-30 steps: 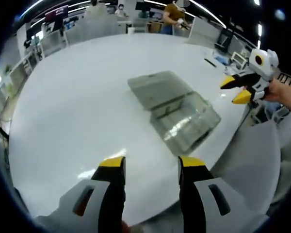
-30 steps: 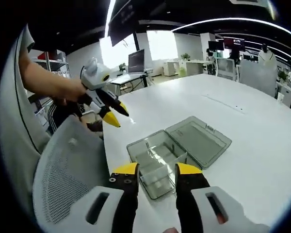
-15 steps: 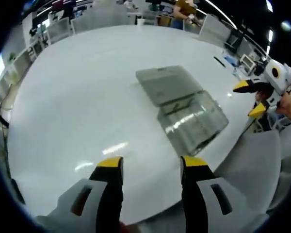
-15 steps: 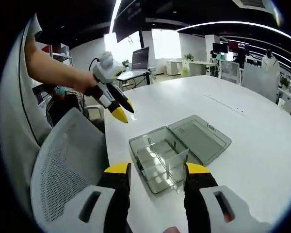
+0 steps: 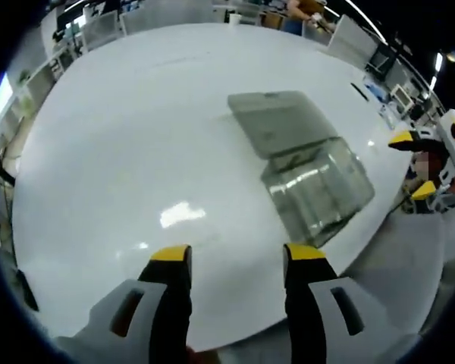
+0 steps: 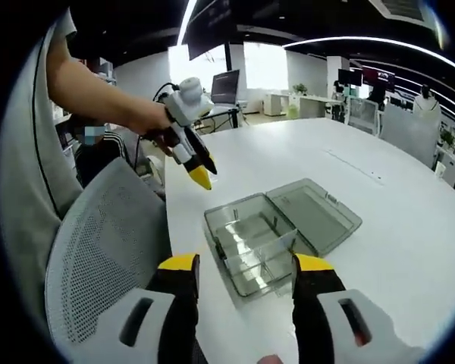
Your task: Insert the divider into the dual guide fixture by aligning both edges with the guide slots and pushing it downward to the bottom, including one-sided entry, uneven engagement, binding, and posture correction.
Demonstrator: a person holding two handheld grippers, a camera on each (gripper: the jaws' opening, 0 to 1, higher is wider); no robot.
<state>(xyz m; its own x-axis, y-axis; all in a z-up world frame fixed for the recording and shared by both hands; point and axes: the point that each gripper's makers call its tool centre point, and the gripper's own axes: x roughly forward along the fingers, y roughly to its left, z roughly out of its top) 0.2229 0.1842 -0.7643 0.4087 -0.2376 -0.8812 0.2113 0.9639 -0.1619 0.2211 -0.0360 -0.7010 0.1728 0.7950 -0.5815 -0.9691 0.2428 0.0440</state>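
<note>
Clear plastic hinged box (image 6: 269, 235) sits near the white counter's (image 5: 121, 136) edge, directly ahead of the spread, empty right tool (image 6: 243, 265); left tool (image 5: 229, 256), also spread, is farther.

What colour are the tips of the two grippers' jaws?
Yellow, on black fingers. It shows best in the right gripper view, on the right gripper and the left gripper.

I see a large, glossy white table (image 5: 136, 144) with a rounded edge, its surface catching bright reflections of ceiling lights. Lying directly on it, near the edge, is a clear, smoke-tinted plastic box (image 6: 246, 243) with its hinged lid (image 6: 312, 213) folded open flat on the tabletop beside it. Thin clear partitions stand upright inside the box.
</note>
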